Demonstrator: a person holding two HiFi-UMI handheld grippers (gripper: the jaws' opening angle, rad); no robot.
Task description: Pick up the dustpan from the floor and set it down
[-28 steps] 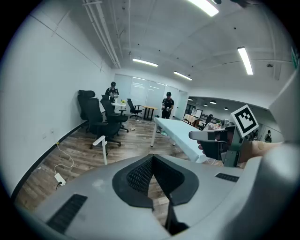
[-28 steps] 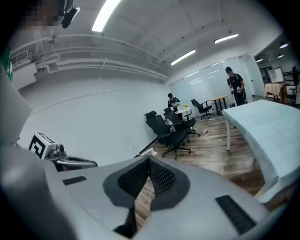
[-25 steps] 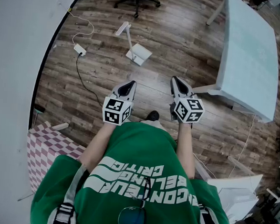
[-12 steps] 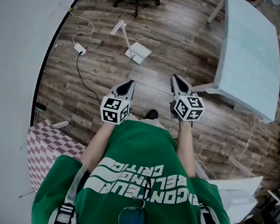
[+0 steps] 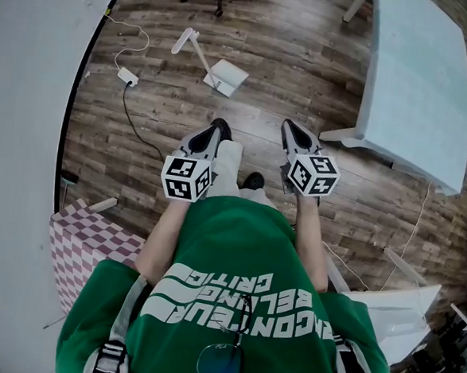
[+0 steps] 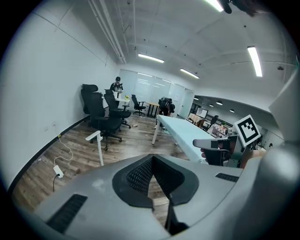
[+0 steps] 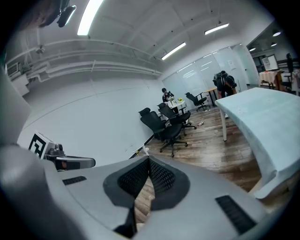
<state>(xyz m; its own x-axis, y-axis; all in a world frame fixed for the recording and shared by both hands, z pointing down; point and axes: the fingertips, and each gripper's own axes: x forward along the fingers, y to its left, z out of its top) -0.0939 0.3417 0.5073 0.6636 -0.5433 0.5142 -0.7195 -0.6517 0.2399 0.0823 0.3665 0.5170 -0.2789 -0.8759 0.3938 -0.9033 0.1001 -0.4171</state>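
The white dustpan [image 5: 226, 78] lies on the wood floor ahead of me, its long handle [image 5: 192, 45] slanting off to the upper left. In the left gripper view only the handle [image 6: 97, 143] shows, standing above my jaws. My left gripper [image 5: 206, 137] is shut and empty, a stride short of the pan. My right gripper [image 5: 290, 128] is level with it, also shut with nothing held. Both sets of jaws meet at the tips in the left gripper view [image 6: 152, 158] and the right gripper view [image 7: 149, 160]. My shoe [image 5: 220, 127] steps between the two grippers.
A pale teal table [image 5: 416, 83] fills the right side, with its leg [image 5: 341, 137] near my right gripper. A white adapter [image 5: 128, 76] with trailing cable lies by the left wall. Black office chairs [image 6: 101, 115] stand beyond the dustpan. A checkered cloth [image 5: 78, 243] is at lower left.
I have stepped forward: both grippers are closer to the dustpan, and my leg and shoe have come into view between them. Both jaws stay shut.
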